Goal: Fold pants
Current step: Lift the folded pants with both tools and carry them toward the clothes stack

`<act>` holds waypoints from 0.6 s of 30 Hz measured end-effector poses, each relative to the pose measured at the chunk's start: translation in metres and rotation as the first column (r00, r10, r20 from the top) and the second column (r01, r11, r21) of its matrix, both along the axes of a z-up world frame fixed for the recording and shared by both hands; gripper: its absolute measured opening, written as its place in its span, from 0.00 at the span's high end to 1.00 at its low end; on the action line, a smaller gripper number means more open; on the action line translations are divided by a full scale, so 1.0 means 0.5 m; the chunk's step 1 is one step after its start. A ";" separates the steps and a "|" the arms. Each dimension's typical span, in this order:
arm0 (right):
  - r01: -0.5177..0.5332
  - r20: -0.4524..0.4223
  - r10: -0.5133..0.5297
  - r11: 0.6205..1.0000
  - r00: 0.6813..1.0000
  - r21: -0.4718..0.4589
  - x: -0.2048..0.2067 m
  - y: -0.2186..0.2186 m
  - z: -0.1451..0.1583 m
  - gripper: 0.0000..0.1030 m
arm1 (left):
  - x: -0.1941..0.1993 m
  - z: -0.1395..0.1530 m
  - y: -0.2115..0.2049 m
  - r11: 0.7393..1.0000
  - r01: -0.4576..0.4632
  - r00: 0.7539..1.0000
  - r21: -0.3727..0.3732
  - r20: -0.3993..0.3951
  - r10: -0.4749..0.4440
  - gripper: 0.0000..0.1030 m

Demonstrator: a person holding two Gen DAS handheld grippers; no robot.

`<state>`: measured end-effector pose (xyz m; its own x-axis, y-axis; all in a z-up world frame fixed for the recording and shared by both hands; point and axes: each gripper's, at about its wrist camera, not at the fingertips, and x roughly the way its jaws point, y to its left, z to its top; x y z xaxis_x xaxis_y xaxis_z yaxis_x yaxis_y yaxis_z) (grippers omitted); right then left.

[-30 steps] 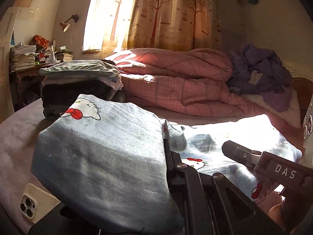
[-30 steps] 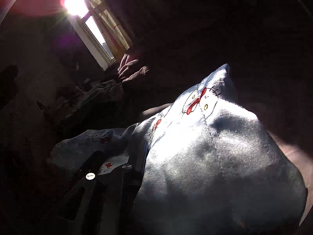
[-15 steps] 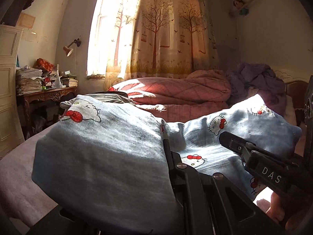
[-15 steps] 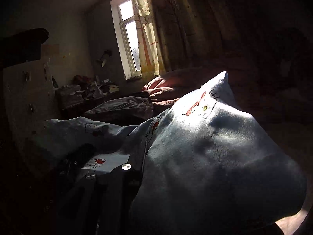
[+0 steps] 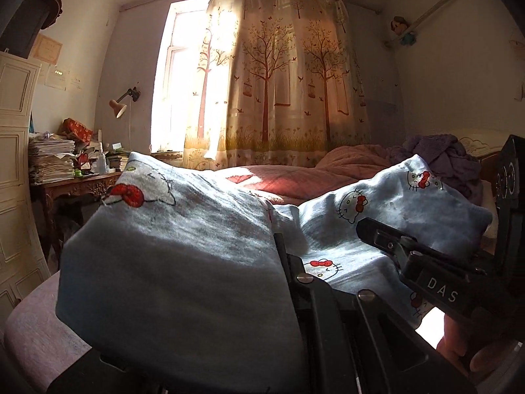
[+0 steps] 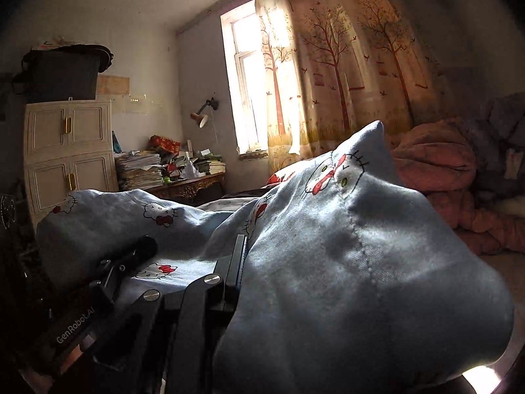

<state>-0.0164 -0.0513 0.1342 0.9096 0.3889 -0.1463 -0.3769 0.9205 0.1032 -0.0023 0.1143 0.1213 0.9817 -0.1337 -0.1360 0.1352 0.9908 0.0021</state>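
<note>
The left claw (image 5: pixel 279 239) is pressed together on a bunch of the light blue pants (image 5: pixel 183 262), and the right claw (image 6: pixel 241 246) is pinching another bunch of the same cloth, so each claw has one part of the garment. The pants, printed with small white cats that wear red bows, hang between the two claws above the bed (image 5: pixel 36 338), and the cloth falls over the fingers and hides most of them. In the left wrist view the right claw shows at the right side, with a part of the person's hand (image 5: pixel 459 348) under it. I judge that the pants are held up in the air like this to let the cloth hang straight, so one half can be laid over the other for a fold. Behind the pants lies a pink checked quilt (image 5: pixel 295 180), then a tree-pattern curtain (image 5: pixel 279 92) at the bright window (image 5: pixel 180 92). At the left a bench (image 5: pixel 78 187) carries piles of papers.
</note>
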 end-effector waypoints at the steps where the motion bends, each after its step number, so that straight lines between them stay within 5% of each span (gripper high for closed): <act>1: -0.004 0.009 0.004 1.000 1.000 0.000 0.008 0.014 0.010 0.82 | 0.008 0.009 0.011 1.000 0.002 1.000 -0.001 0.008 -0.002 0.93; 11: -0.022 0.080 0.020 1.000 0.997 0.013 0.144 0.128 0.131 0.82 | 0.143 0.102 0.123 1.000 0.013 0.995 -0.024 0.101 -0.010 0.93; 15: -0.063 0.099 0.059 0.997 0.993 0.042 0.235 0.175 0.163 0.82 | 0.200 0.124 0.167 0.996 -0.054 0.987 -0.068 0.145 0.063 0.93; 18: -0.054 0.110 0.056 0.998 0.992 -0.024 0.311 0.231 0.174 0.82 | 0.251 0.138 0.201 0.997 -0.045 0.984 -0.058 0.169 0.054 0.93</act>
<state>0.1390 0.0642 0.2214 0.8979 0.4367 -0.0552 -0.4351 0.8995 0.0389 0.1229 0.2147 0.1905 0.9954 -0.0872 0.0397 0.0885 0.9955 -0.0324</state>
